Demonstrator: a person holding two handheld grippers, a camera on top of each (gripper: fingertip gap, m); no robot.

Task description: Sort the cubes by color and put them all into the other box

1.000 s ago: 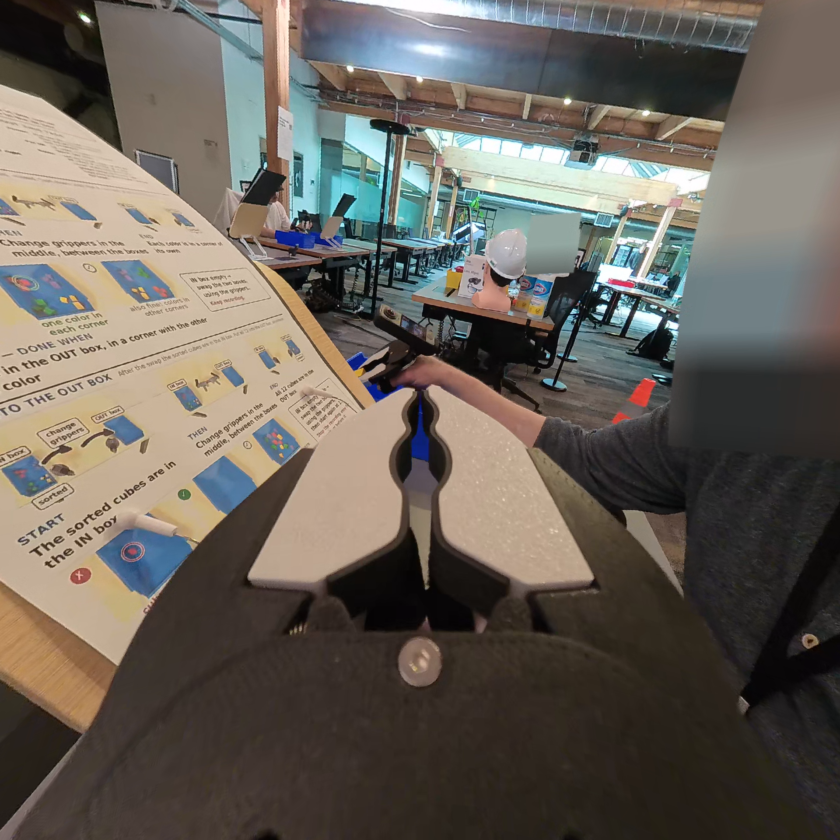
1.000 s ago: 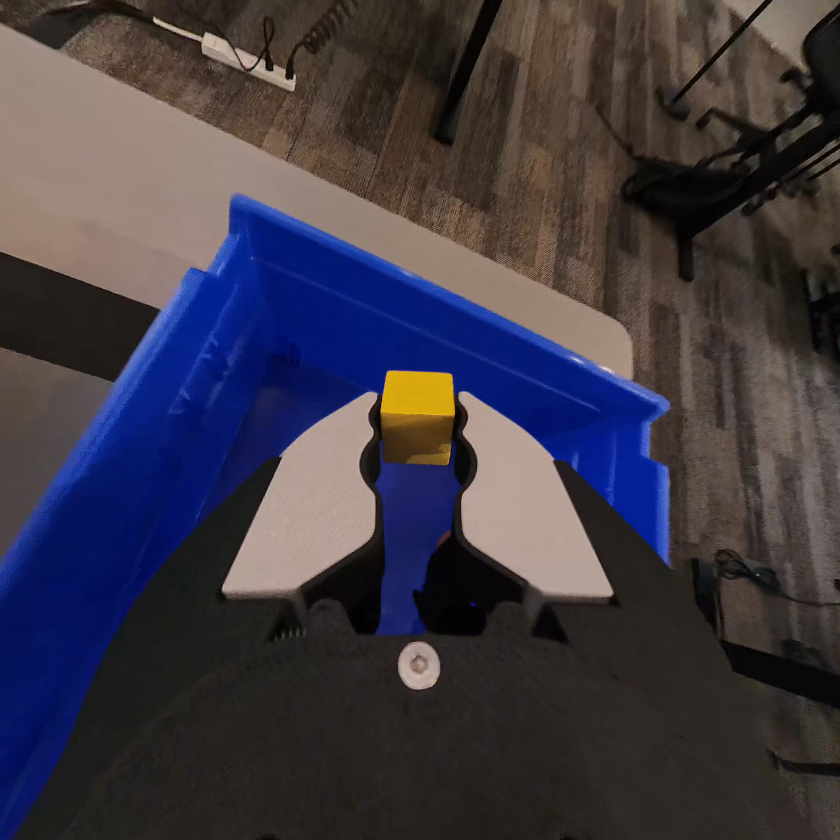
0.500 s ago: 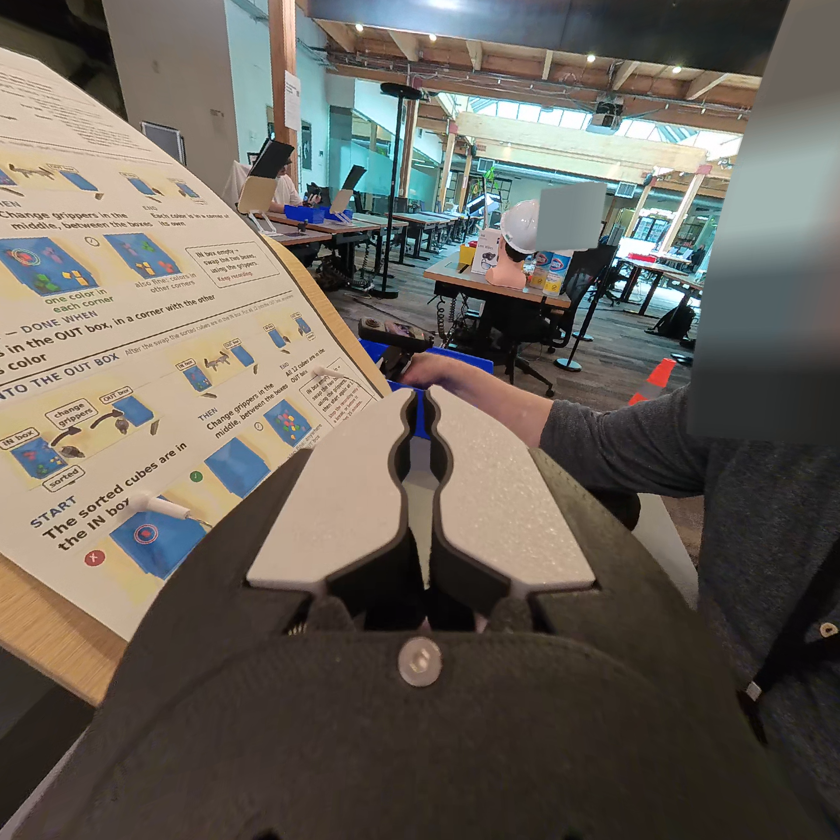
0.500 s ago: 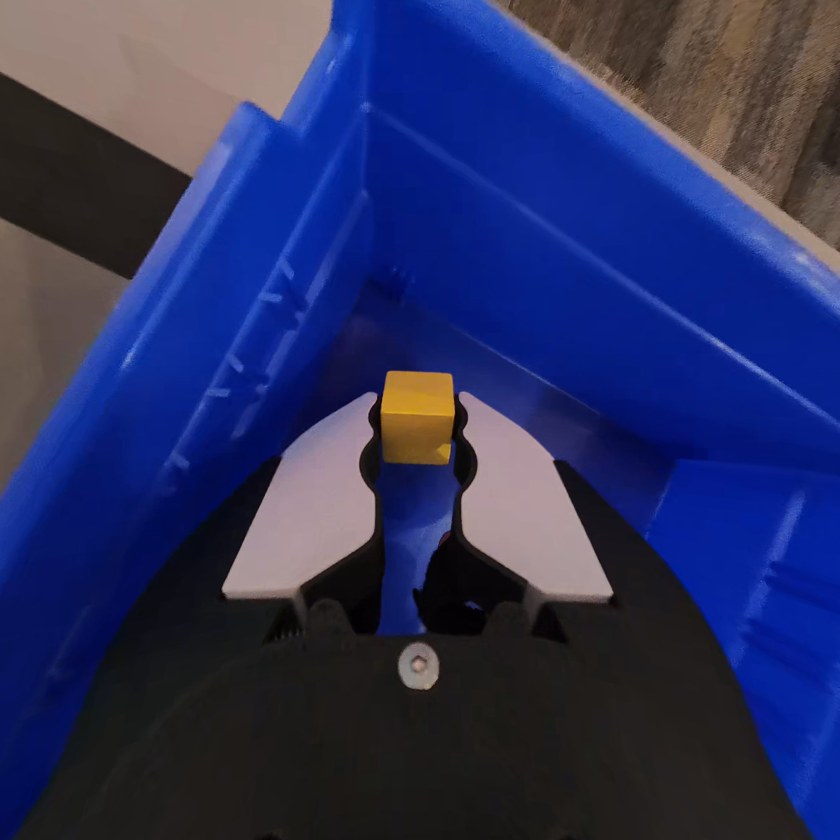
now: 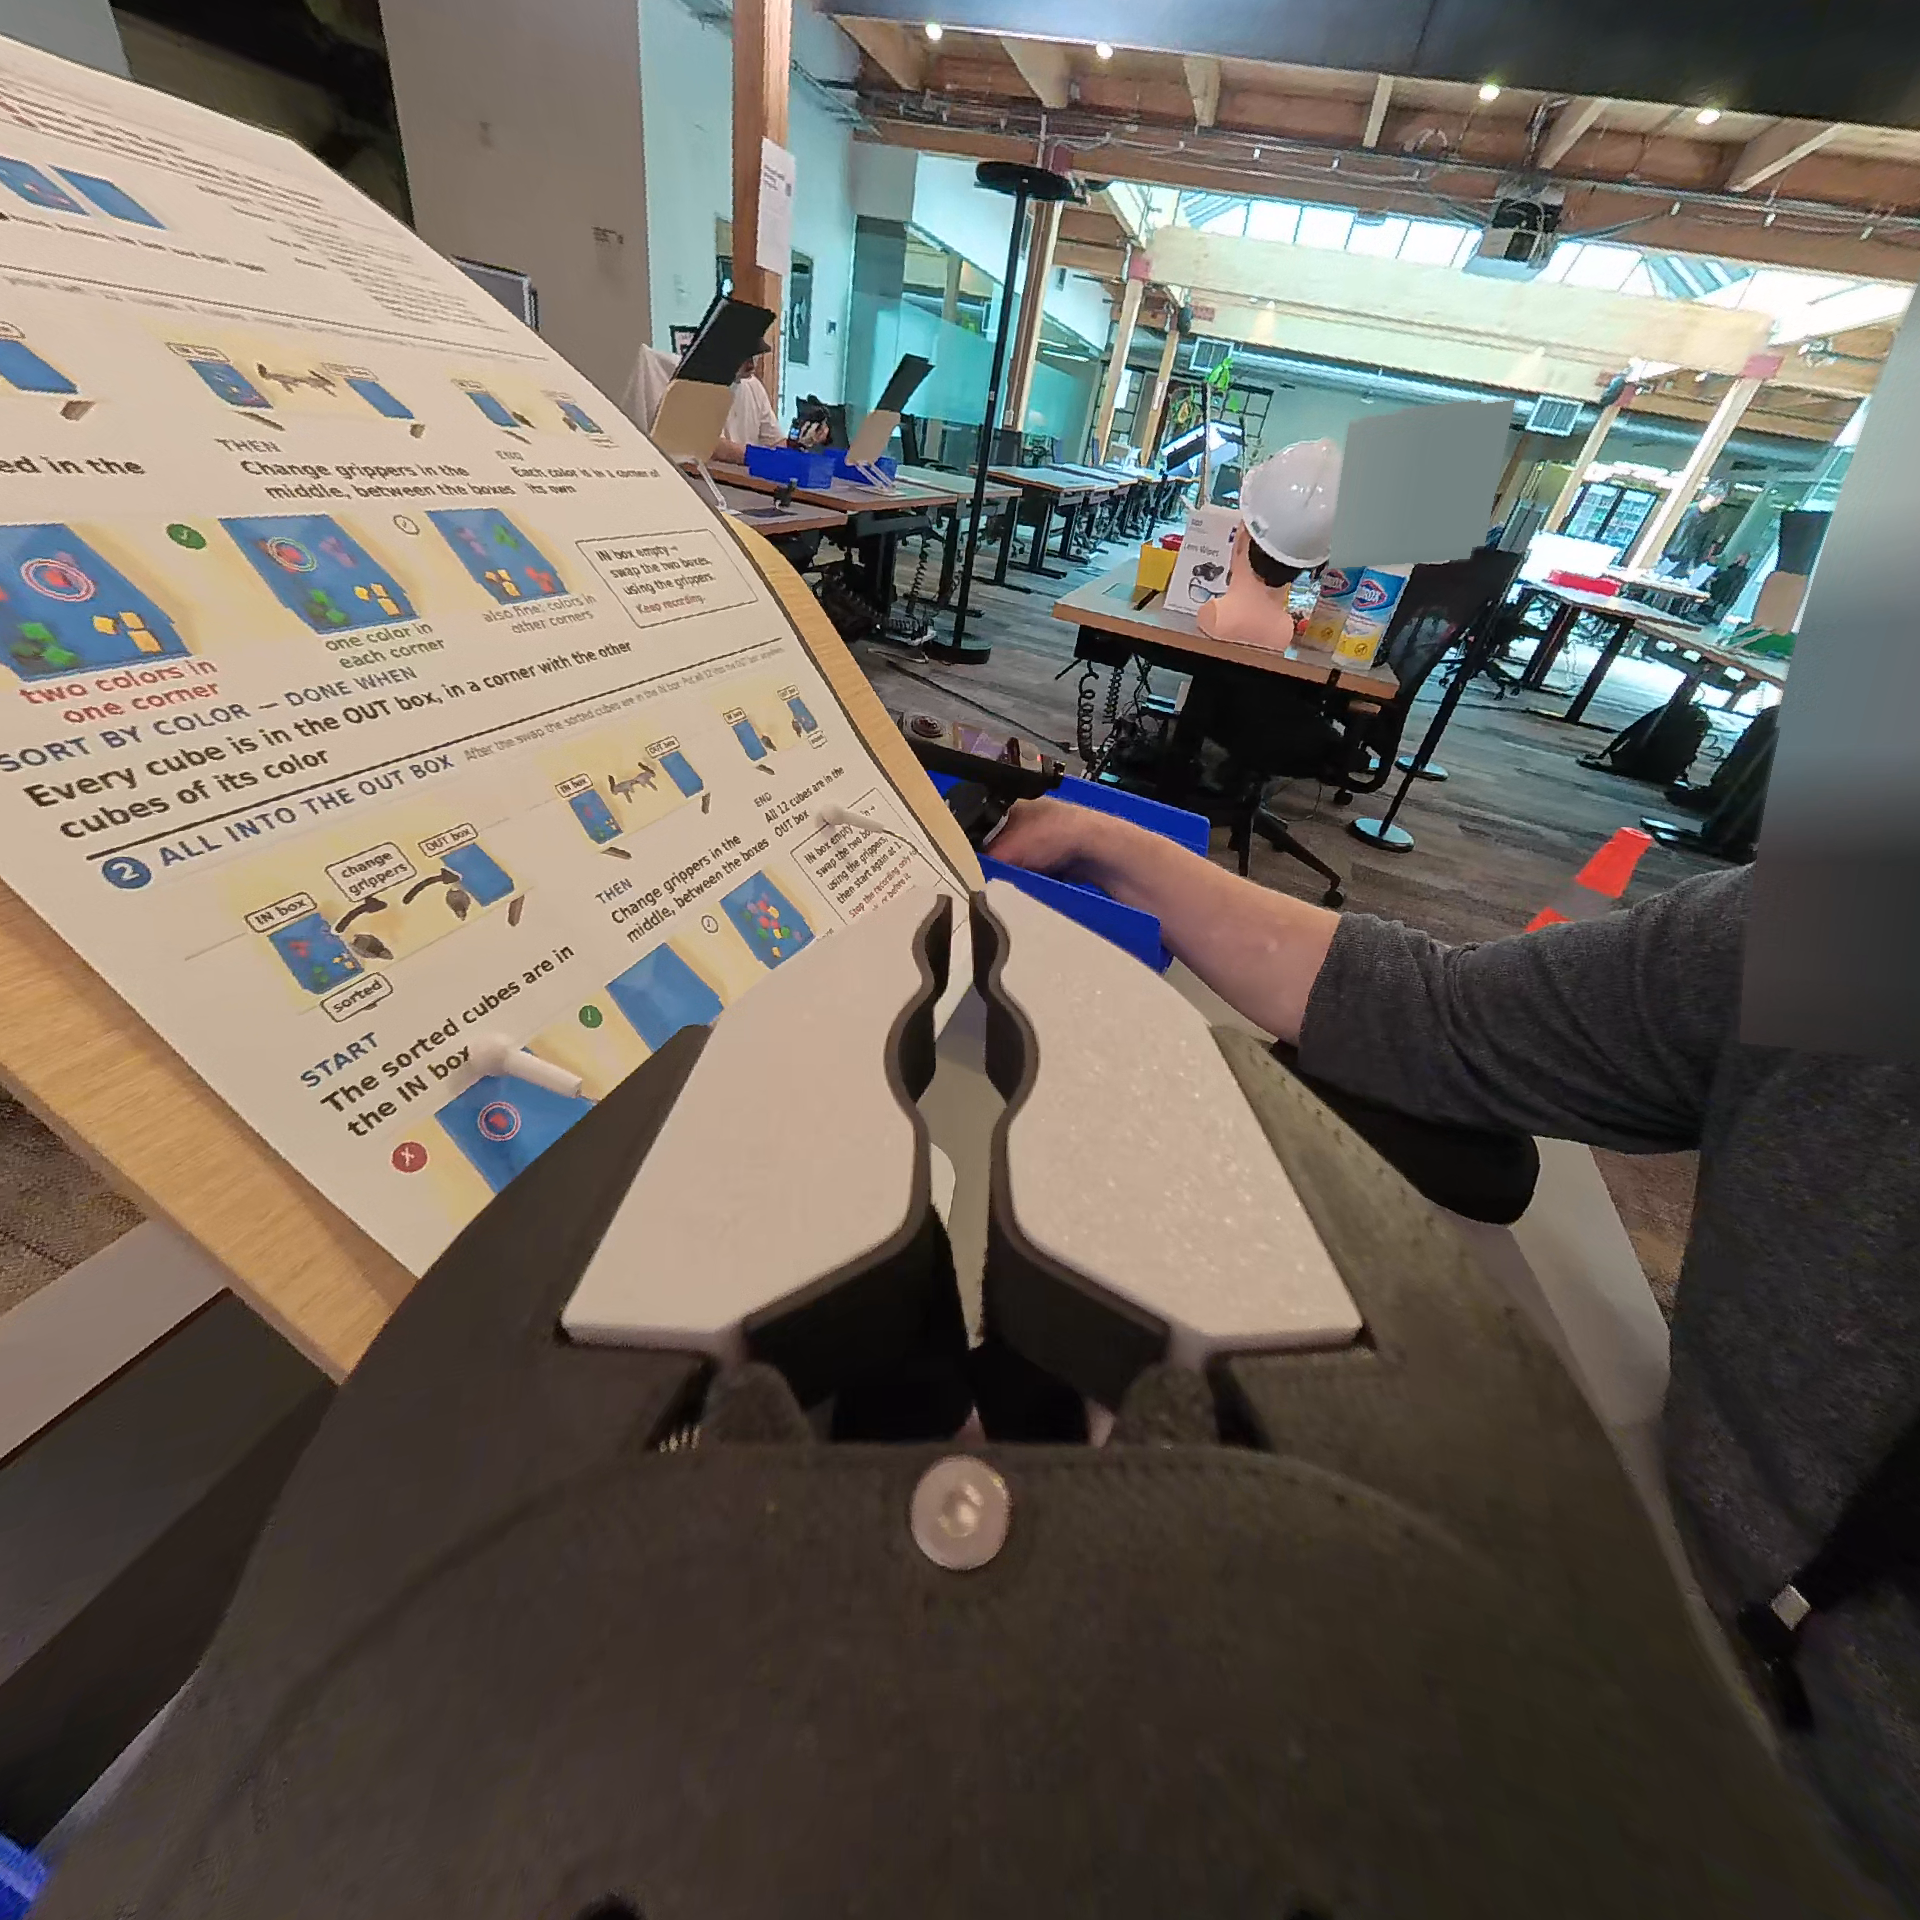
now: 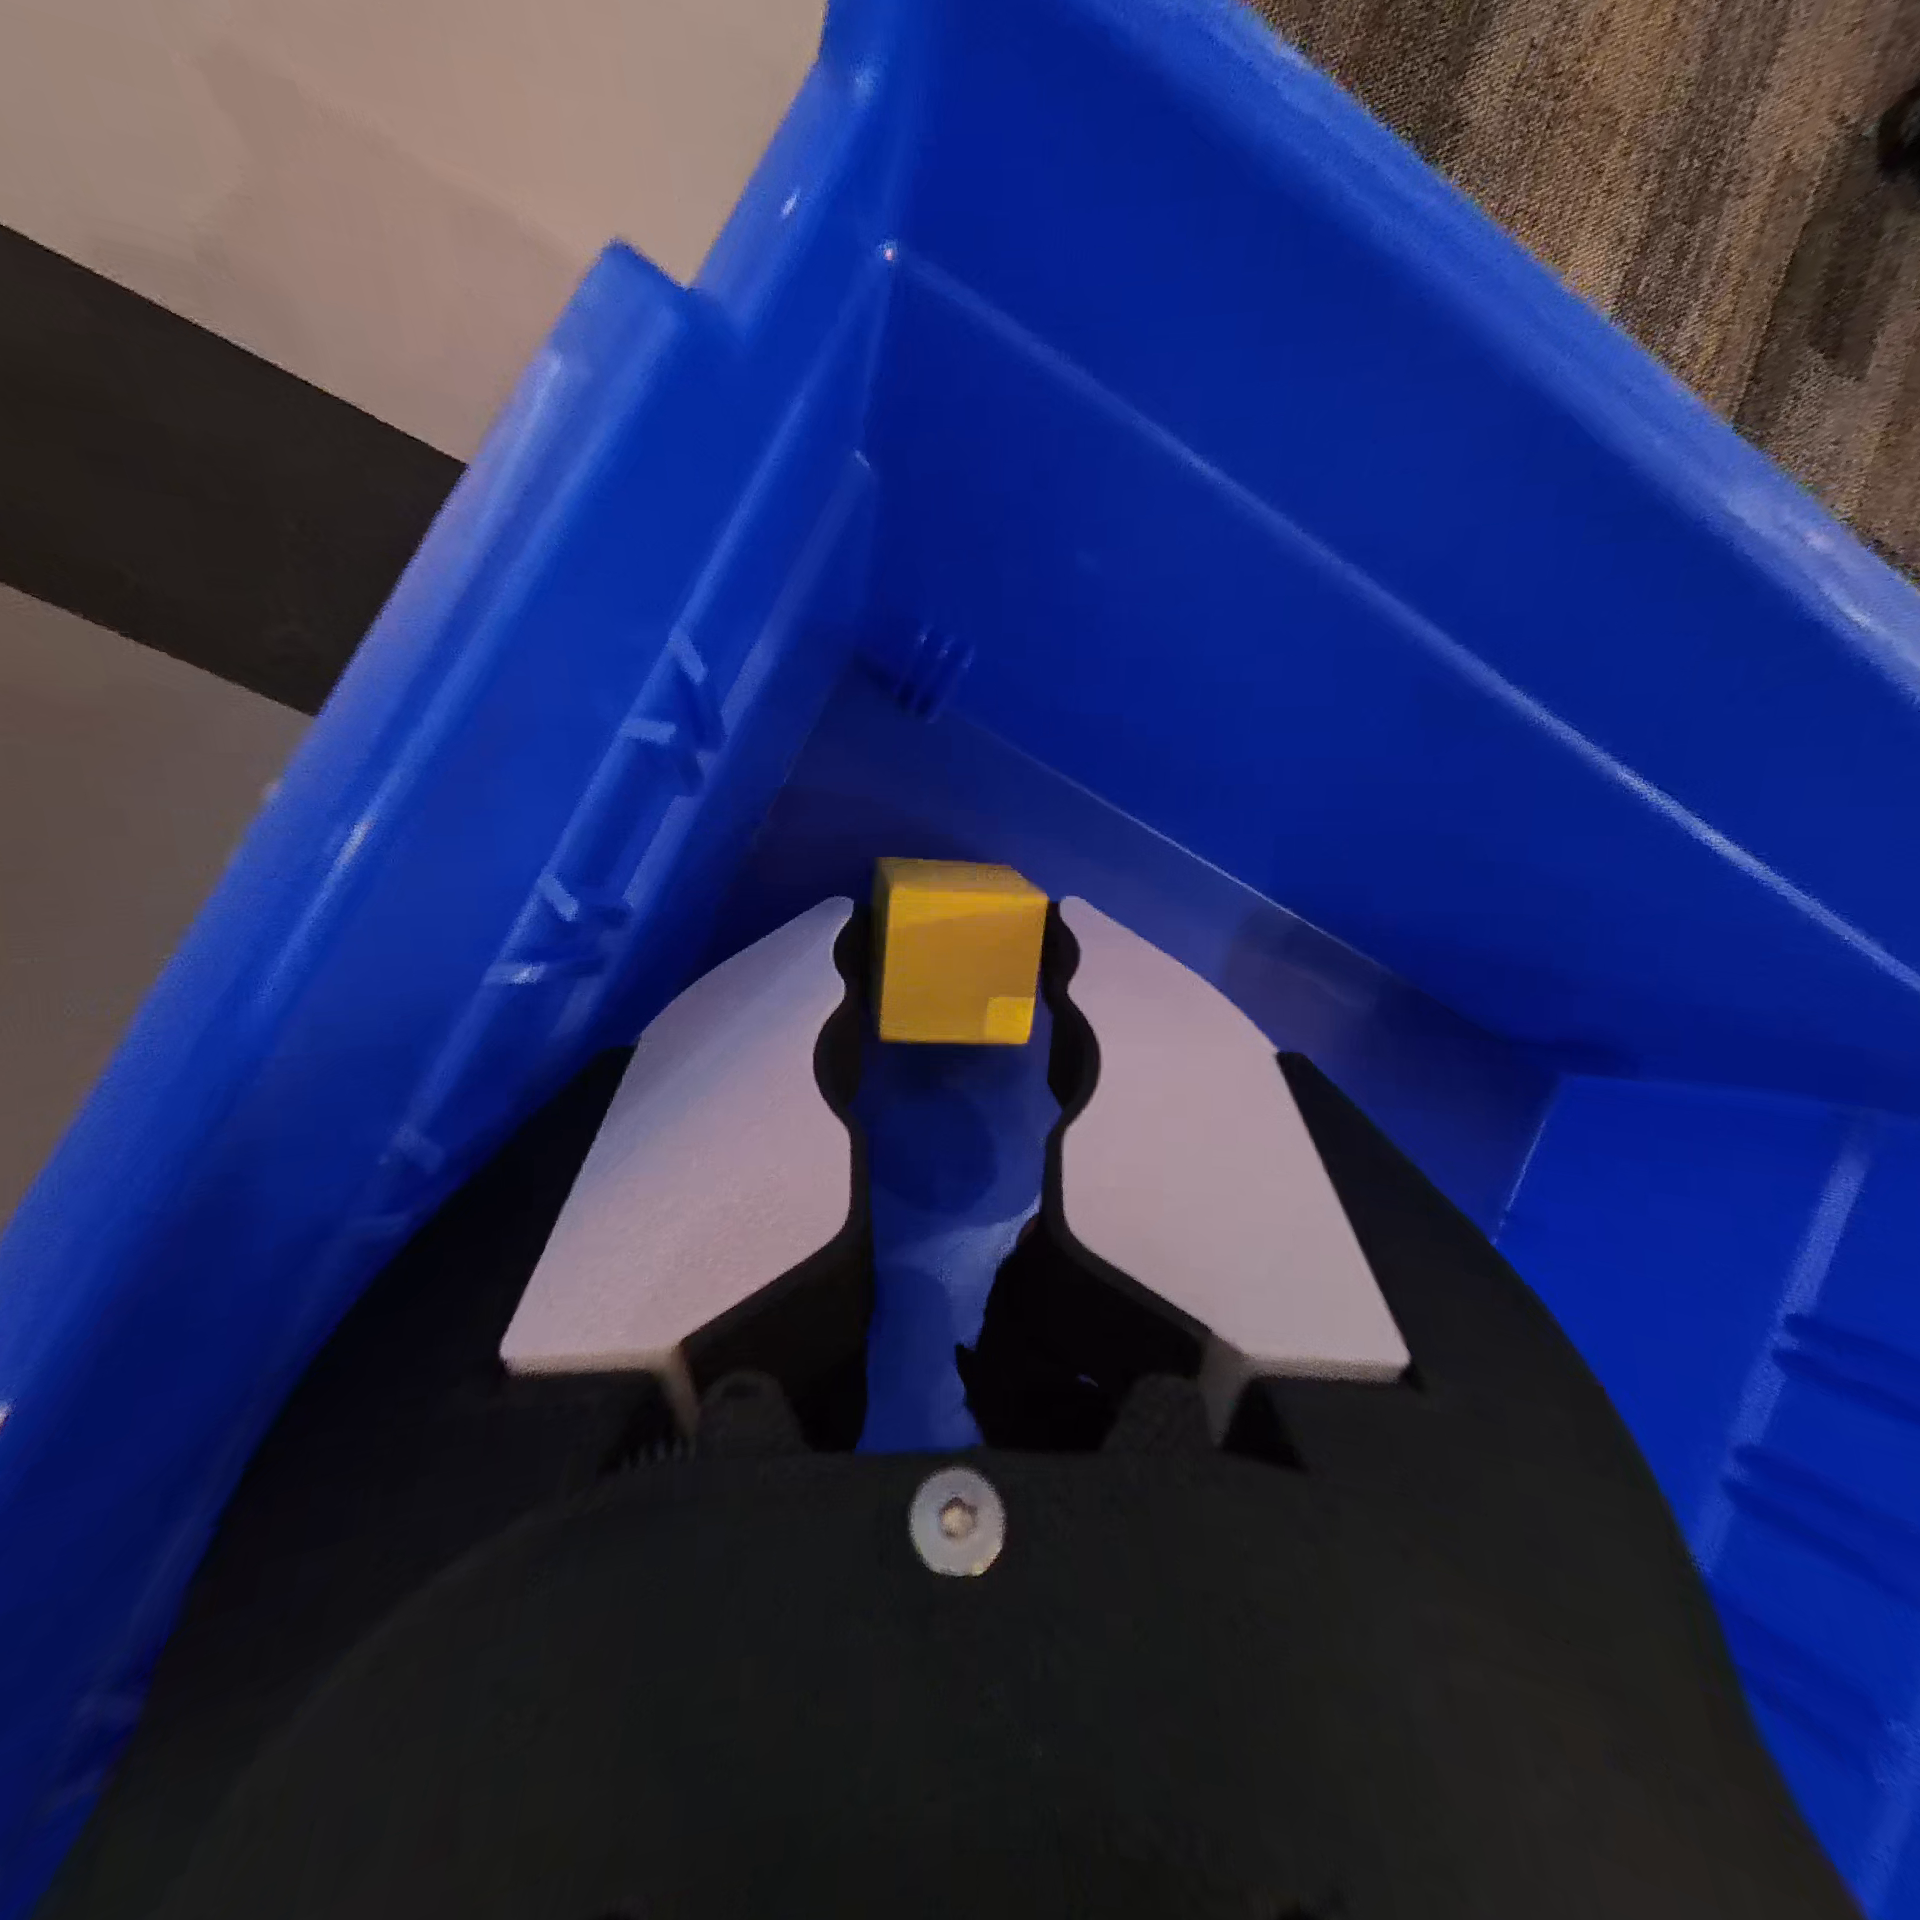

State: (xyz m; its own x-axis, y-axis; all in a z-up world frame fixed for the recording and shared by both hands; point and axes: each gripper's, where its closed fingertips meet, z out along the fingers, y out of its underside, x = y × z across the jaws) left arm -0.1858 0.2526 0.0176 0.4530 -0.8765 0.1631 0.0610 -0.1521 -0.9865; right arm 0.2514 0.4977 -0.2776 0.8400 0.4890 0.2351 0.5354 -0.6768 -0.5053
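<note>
The right tool reaches down into a corner of a blue box, and a yellow cube sits between its two fingertips. The fingers stand about a cube's width apart, and the cube fills the space from side to side; the dark pad edges look to be against both of its flanks, though the view there is soft and shadowed, so a hairline gap on either side cannot be ruled out. The cube is low in the box, close to where the two walls meet, with the blue floor showing under and behind it. Outside the box, to the left, lies a pale table crossed by a dark band. The left tool is raised and points out across a large workroom, its fingers drawn nearly together with only a thin slit between the tips and nothing in that slit. To its left leans a wooden board carrying a printed instruction sheet with small pictures of blue boxes and cubes. Beyond the tips, a person's hand and grey sleeve stretch toward the blue box, whose rim shows just past the board's edge.
</note>
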